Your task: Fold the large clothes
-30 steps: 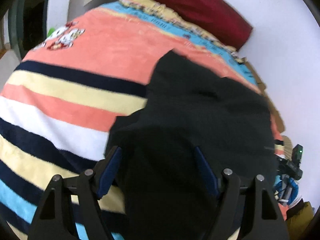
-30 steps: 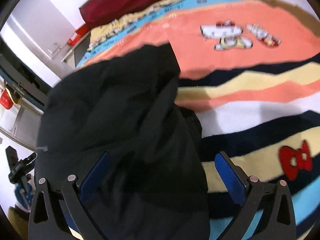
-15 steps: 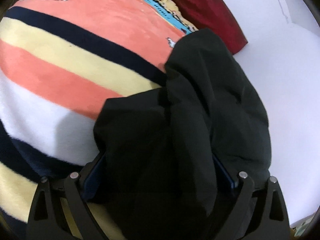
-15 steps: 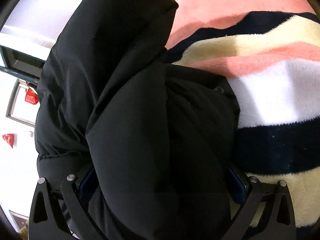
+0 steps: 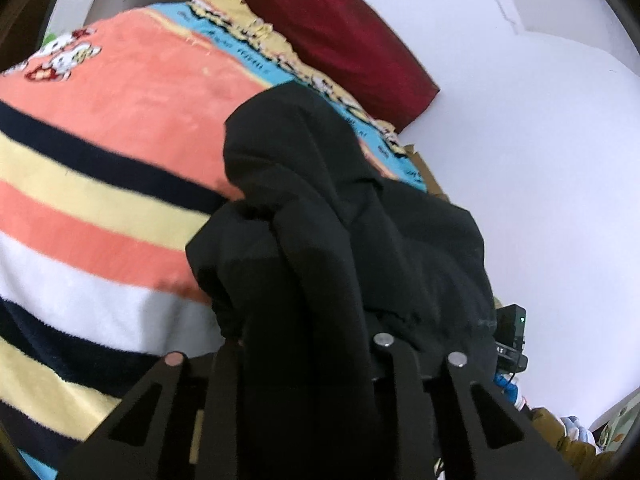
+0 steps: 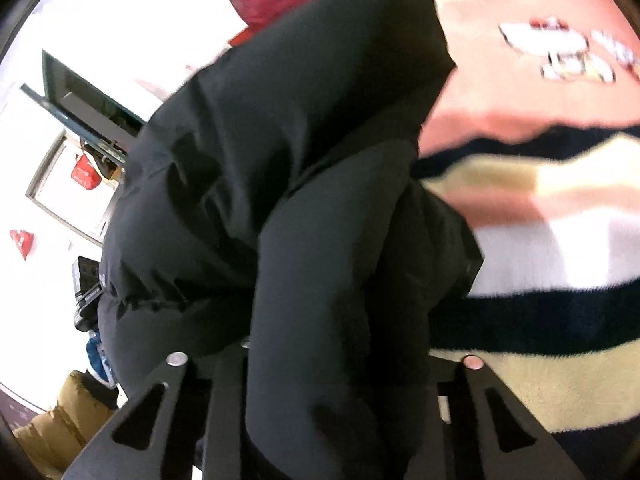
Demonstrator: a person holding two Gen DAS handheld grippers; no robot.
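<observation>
A large black padded jacket (image 5: 340,208) lies bunched on a striped blanket (image 5: 100,184). My left gripper (image 5: 308,360) is shut on a thick fold of the jacket, which covers its fingertips. In the right wrist view the same jacket (image 6: 280,140) fills the middle, lifted off the blanket (image 6: 560,240). My right gripper (image 6: 328,364) is shut on another fold of it, with its fingertips hidden by the cloth.
A dark red pillow (image 5: 340,28) lies at the head of the bed against a white wall (image 5: 540,160). Black equipment (image 5: 510,332) and brown items (image 5: 576,440) sit beside the bed. A dark-framed opening (image 6: 84,96) shows at left.
Both grippers went from open around the jacket to shut on its folds. The jacket has been raised and bunched, and the views have tilted.
</observation>
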